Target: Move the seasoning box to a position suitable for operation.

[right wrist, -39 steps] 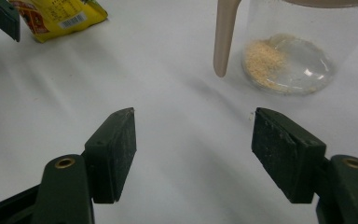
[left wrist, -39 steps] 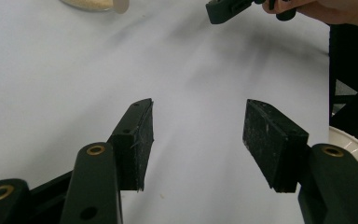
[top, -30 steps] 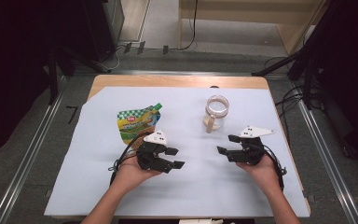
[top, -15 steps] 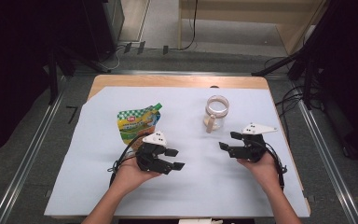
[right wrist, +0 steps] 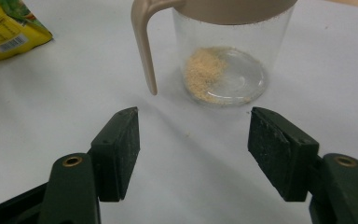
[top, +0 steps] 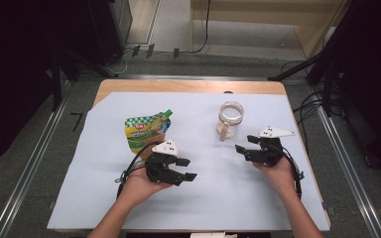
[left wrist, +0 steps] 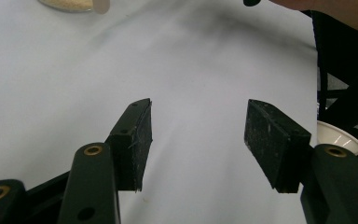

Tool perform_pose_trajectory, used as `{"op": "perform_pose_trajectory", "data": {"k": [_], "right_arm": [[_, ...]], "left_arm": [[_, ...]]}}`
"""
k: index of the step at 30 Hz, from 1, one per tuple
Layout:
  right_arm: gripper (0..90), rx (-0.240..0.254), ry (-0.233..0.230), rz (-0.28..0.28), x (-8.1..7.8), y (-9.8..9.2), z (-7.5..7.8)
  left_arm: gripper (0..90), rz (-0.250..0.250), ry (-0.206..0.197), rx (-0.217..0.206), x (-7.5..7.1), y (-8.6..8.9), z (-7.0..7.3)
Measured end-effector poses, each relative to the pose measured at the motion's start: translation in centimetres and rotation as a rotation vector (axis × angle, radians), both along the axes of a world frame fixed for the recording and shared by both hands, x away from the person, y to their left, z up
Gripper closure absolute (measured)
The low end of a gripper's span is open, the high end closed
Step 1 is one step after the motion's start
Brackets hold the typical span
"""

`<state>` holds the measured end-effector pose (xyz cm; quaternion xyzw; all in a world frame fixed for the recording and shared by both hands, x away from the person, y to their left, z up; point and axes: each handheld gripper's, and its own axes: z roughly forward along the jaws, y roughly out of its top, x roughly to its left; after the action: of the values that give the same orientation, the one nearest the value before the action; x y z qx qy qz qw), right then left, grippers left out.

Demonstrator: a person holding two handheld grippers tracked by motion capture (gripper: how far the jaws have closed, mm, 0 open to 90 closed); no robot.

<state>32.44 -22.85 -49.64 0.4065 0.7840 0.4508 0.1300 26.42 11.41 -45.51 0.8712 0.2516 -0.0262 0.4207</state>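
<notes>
Jug [top: 230, 115] is set on white sheet [top: 203, 198] over table [top: 178, 87]; pouch [top: 146, 131] beside; right gripper [top: 244, 144] and left gripper [top: 187, 169] are held open, empty.

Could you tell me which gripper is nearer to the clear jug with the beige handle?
Right. The right gripper sits just beside the jug, jaws open toward it; the left gripper is farther off, by the pouch.

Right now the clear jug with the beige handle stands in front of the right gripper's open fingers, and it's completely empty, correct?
Not empty. The jug does stand in front of the right gripper, whose fingers are open, but the right gripper view shows a small heap of tan powder on its bottom.
</notes>
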Motion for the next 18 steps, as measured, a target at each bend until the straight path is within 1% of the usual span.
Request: {"op": "perform_pose_trajectory", "data": {"k": [2,3,4,6,7,8,9,10,12,13,15,16,18], "right_arm": [[34.3,-0.010,-0.012,-0.002,0.6,0.2,0.2],[33.8,0.014,-0.025,-0.012,1.1,0.3,0.3],[33.8,0.014,-0.025,-0.012,1.1,0.3,0.3],[32.7,0.012,-0.010,-0.022,1.8,0.4,0.3],[33.1,0.035,-0.018,-0.032,2.4,0.4,0.3],[33.1,0.035,-0.018,-0.032,2.4,0.4,0.3],[32.4,0.036,-0.011,-0.032,2.7,0.5,0.3],[30.8,0.005,-0.009,-0.039,3.4,0.9,0.4],[30.6,0.002,-0.013,-0.040,3.6,1.0,0.4],[30.5,0.006,-0.015,-0.044,3.9,1.1,0.4],[29.2,-0.004,0.008,-0.039,4.5,1.5,0.5],[29.2,-0.013,-0.009,-0.038,4.9,1.9,0.4],[27.4,-0.010,-0.016,-0.038,5.0,2.0,0.4]], "left_arm": [[42.1,-0.004,0.000,0.000,0.0,0.0,0.0],[42.1,-0.005,0.001,-0.002,0.0,-0.1,-0.1],[42.1,-0.002,0.002,-0.003,0.0,-0.1,-0.1],[42.1,-0.006,0.002,0.003,0.0,-0.1,-0.1],[42.2,-0.006,0.002,0.004,0.0,-0.1,-0.2],[42.1,-0.006,0.002,0.004,0.0,-0.1,-0.2],[42.1,-0.005,0.004,0.006,0.0,-0.1,-0.2],[42.1,-0.006,0.006,0.008,0.0,0.0,-0.3],[42.1,-0.007,0.008,0.008,0.0,-0.1,-0.3],[42.1,-0.005,0.016,0.003,0.0,-0.1,-0.3],[42.2,-0.009,0.019,-0.012,-0.1,-0.2,-0.2],[42.1,-0.010,0.019,-0.013,-0.1,-0.3,-0.1],[42.1,-0.011,0.010,-0.006,-0.2,-0.4,-0.1]]}}
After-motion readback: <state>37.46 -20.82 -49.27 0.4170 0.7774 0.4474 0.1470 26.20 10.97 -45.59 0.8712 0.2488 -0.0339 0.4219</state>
